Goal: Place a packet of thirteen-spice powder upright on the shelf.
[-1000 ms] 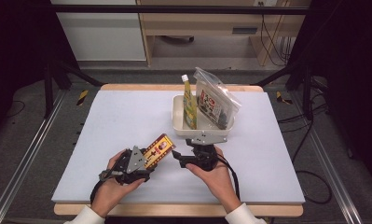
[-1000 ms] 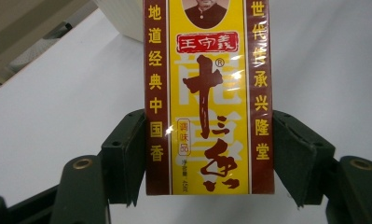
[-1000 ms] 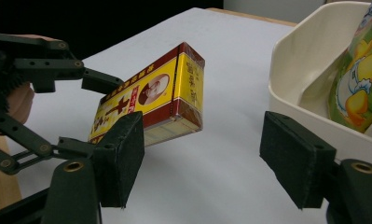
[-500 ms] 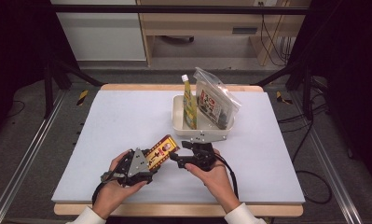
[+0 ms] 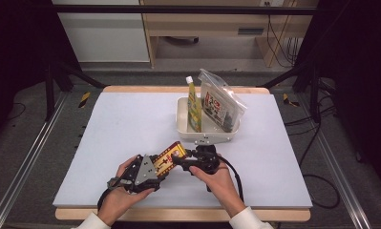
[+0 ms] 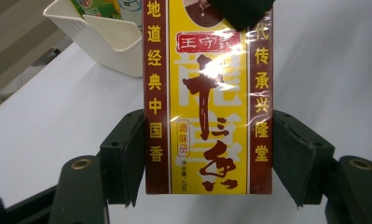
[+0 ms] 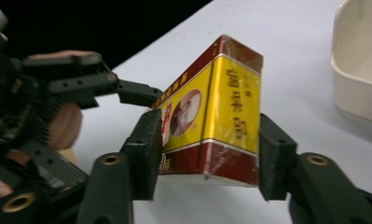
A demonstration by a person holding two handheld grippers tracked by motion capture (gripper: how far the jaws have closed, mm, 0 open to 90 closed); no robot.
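Pinching yellow box (image 6: pixel 207 98) between left hand-held gripper (image 6: pixel 207 158) jaws, right hand-held gripper (image 7: pixel 207 154) clamping its end, basket (image 5: pixel 185 125) beyond

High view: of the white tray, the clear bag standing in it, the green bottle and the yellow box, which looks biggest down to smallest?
1. white tray
2. clear bag
3. yellow box, partly hidden by both grippers' jaws, and green bottle: too alike to rank.

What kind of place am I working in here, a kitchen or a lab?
Probably a lab test bench, not a kitchen: a padded table inside a black frame, loose cables on the floor, and a white bin of groceries set out as props.
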